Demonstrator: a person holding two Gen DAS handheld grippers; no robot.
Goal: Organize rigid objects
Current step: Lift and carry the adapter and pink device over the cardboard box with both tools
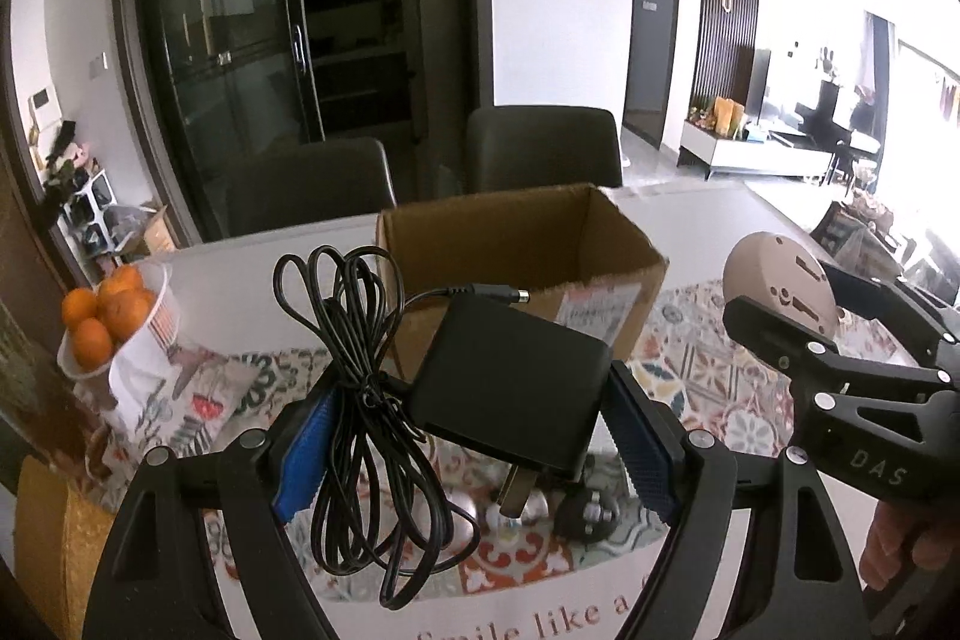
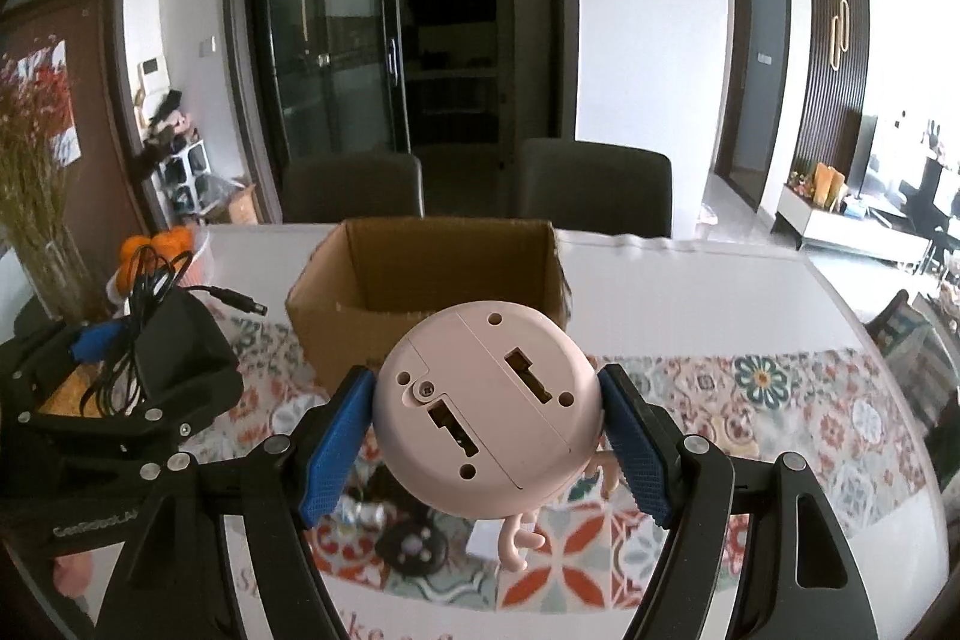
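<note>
My left gripper is shut on a black power adapter with its bundled black cable hanging to the left, held above the table. My right gripper is shut on a round pink device, its underside with two slots facing the camera. An open cardboard box stands on the table just beyond both grippers; it also shows in the right wrist view. The right gripper with the pink device shows at right in the left wrist view. The left gripper with the adapter shows at left in the right wrist view.
A patterned runner covers the white table. Small dark and silver objects lie on it below the grippers. A bowl of oranges stands at the left. Dried flowers in a vase stand far left. Two dark chairs stand behind the table.
</note>
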